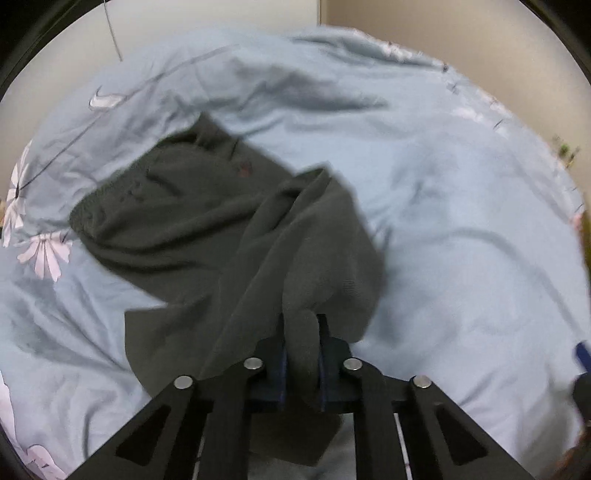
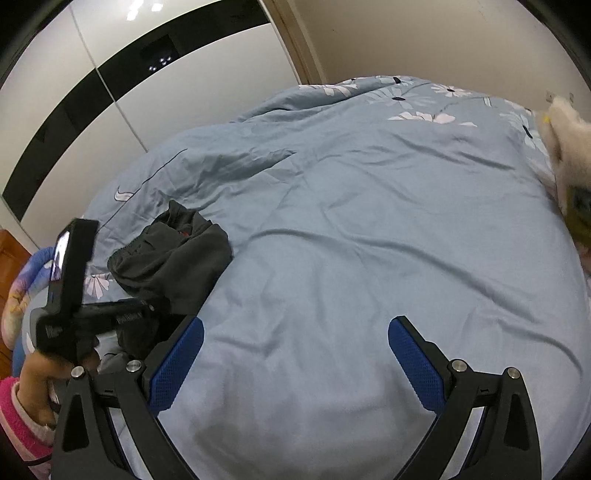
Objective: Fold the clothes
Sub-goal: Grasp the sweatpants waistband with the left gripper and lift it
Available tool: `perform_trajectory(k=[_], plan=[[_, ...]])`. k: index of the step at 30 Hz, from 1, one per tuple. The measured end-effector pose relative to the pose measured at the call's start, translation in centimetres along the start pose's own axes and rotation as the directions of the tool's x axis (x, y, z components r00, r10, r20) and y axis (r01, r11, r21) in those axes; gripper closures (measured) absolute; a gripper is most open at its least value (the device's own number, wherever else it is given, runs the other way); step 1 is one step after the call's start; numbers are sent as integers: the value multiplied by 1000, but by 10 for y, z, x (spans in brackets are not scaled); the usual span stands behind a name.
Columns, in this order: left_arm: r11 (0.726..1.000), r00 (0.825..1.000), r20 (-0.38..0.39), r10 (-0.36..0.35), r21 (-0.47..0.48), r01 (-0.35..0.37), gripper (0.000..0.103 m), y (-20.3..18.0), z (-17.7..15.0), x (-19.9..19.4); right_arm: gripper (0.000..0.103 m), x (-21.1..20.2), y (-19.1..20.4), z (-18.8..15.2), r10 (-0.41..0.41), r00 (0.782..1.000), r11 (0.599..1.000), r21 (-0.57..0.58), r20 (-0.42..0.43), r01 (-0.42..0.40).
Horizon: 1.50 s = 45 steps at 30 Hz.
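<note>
left hand-held gripper (image 1: 301, 354) pinches the dark garment (image 1: 207, 206) off the bed (image 1: 461, 221) for folding; right hand-held gripper (image 2: 295, 354) gapes empty.

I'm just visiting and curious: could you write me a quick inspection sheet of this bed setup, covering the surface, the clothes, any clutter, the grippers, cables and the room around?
Surface: blue floral quilt, wrinkled, covering the bed.
Job's things: one dark garment, crumpled, one end lifted off the quilt.
Clutter: a pale furry thing at the bed's far right edge; too cut off to identify.
Grippers: left gripper shut on a fold of the garment; right gripper open, over bare quilt, holding nothing.
Cables: a thin dark line hangs on the wall; cannot tell if it is a cable.
Surroundings: white and black wardrobe doors, beige wall, a hand in a pink sleeve.
</note>
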<state>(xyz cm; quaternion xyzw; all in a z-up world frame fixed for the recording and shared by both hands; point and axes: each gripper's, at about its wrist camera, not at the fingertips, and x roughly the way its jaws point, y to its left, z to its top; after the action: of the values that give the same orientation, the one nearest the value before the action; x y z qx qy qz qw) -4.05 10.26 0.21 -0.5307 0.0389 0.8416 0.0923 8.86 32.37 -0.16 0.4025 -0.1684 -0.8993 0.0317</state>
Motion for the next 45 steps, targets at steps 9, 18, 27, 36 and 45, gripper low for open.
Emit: perform_trajectory(k=[9,18,27,36,45], plan=[[971,968,169,-188,179,158,96,-92,51,-72,3,-30,-59,0,3,997,981,192,83,-19],[839,830,275,-486,412,356,97,-228,86,-156,3,-69,-117,-10,-33,985,940,339,172,-28],[788,864,54,-501,441,430,93,-303,53,-87,3,-92,-156,-31,-128,976,900,435,173,41],[770,810,-101,-577,263,581,51,-244,24,-44,3,-88,-157,-36,-151,979,900,429,138,79],[783,782,76,-619,-8,622,17,-99,30,-45,3,-86,-127,-26,-89,984,936,351,154,30]])
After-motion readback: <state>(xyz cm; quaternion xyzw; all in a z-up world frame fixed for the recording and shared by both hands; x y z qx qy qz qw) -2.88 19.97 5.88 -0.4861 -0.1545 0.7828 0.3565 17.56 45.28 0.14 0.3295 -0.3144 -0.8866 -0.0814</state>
